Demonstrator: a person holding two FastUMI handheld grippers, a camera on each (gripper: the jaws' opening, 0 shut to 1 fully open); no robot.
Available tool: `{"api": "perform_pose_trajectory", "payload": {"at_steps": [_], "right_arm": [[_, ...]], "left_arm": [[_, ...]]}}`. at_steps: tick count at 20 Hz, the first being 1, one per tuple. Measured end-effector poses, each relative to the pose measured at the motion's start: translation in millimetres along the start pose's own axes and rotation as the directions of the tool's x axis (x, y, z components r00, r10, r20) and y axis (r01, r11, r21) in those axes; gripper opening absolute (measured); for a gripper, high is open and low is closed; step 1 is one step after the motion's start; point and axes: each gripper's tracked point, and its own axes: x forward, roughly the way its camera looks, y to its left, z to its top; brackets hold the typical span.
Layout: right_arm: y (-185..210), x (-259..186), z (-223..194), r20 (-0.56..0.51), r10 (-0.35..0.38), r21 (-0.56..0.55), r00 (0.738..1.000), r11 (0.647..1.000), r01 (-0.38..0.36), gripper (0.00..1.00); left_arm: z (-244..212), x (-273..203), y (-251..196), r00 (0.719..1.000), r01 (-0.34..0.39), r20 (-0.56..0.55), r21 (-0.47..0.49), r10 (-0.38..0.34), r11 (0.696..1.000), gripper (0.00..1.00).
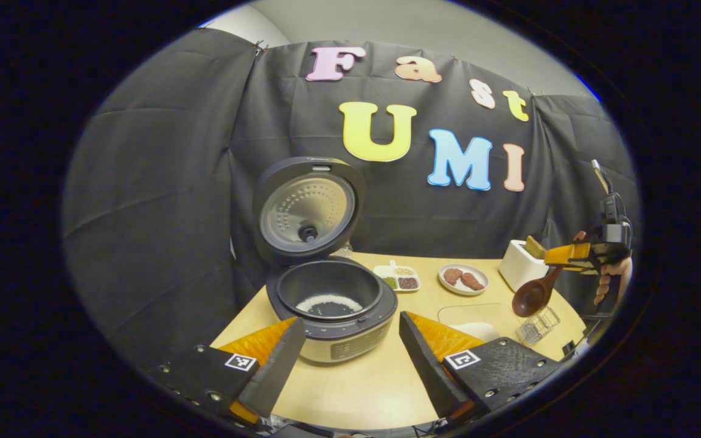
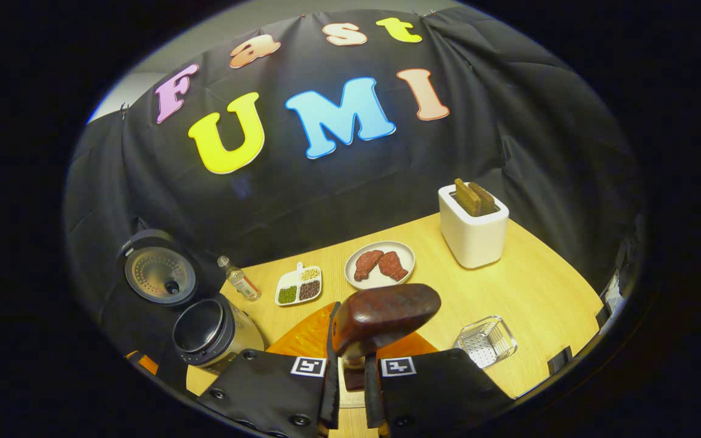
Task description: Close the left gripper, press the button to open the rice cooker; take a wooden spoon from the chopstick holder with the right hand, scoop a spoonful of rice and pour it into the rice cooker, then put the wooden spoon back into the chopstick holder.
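Gripping the wooden spoon [image 2: 381, 316] by its handle, my right gripper [image 2: 350, 389] is carrying it bowl-forward above the table [image 2: 527, 292], both fingers pressing on the stem. From the left gripper view I am seeing that same spoon hanging bowl-down over the clear chopstick holder [image 1: 538, 325] near the table's right edge. My left gripper [image 1: 347, 359] is hovering with its jaws wide apart, facing the rice cooker [image 1: 332, 304], whose lid [image 1: 309, 207] is standing open. White rice [image 1: 329, 302] is lying in the bottom of the inner pot, so I am judging the pour done and the return of the spoon as the step in hand. To do it well, I am thinking I should tip the spoon upright, line the bowl up over the holder's open top, and lower it straight so it does not catch the rim or knock the light holder over. I should let go only once the spoon is resting inside. The toaster [image 2: 473, 228] and the plate of meat [image 2: 380, 266] are standing well apart from that path.
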Motion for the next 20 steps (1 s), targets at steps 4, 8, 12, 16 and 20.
{"api": "perform_pose_trajectory", "payload": {"at_steps": [4, 8, 12, 16, 20], "right_arm": [[4.1, 42.7, -43.2, -0.089, -0.018, -0.048, 0.996, 0.999, 0.014, 0.15], [6.1, 67.7, -79.4, -0.158, -0.031, -0.083, 0.987, 0.996, 0.018, 0.19], [17.5, 82.8, -111.5, -0.205, -0.022, -0.086, 0.978, 0.996, 0.004, 0.19], [37.9, 82.9, -121.2, -0.208, -0.003, -0.129, 0.978, 0.991, -0.024, 0.15], [64.3, 84.2, -133.3, -0.269, 0.042, -0.117, 0.962, 0.990, -0.076, 0.19]], "left_arm": [[-15.0, -8.8, 27.2, 0.998, -0.047, -0.031, -0.027, 0.046, 0.999, 0.96], [-26.2, -12.9, 45.8, 0.993, -0.101, -0.069, -0.019, 0.099, 0.995, 0.96], [-18.6, -21.0, 54.0, 0.989, -0.137, -0.065, -0.038, 0.134, 0.990, 0.96], [-14.8, -29.6, 60.0, 0.983, -0.178, -0.048, -0.034, 0.177, 0.983, 0.96], [-17.4, -43.2, 65.4, 0.976, -0.214, -0.047, -0.038, 0.213, 0.976, 0.96]]}}
